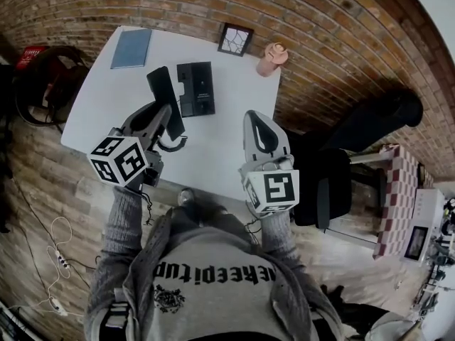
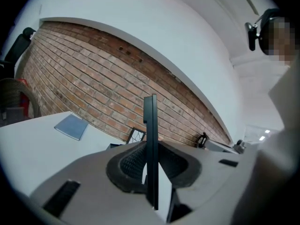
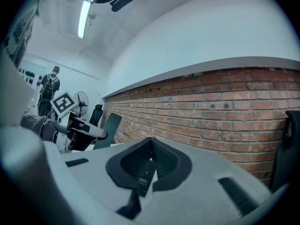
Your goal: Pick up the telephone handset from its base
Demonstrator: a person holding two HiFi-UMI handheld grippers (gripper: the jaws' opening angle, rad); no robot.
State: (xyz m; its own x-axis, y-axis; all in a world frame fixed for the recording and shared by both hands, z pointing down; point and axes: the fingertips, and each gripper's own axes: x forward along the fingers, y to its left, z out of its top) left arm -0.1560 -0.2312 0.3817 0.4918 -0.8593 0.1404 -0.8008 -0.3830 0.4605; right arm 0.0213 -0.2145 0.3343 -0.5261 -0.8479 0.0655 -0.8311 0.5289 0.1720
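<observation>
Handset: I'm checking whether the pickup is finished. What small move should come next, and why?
Probably just a slight lift away: the left gripper is shut on the handset, which is already off the base but close beside it.

Only the grey shirt (image 1: 213,272) at 6 o'clock in the head view carries words: a dark line across the chest that seems to read "keepitup" (folds swallow both ends). The left cube (image 1: 119,160) at 8 o'clock and the right cube (image 1: 274,190) at 5 o'clock bear square black-and-white code patterns.
</observation>
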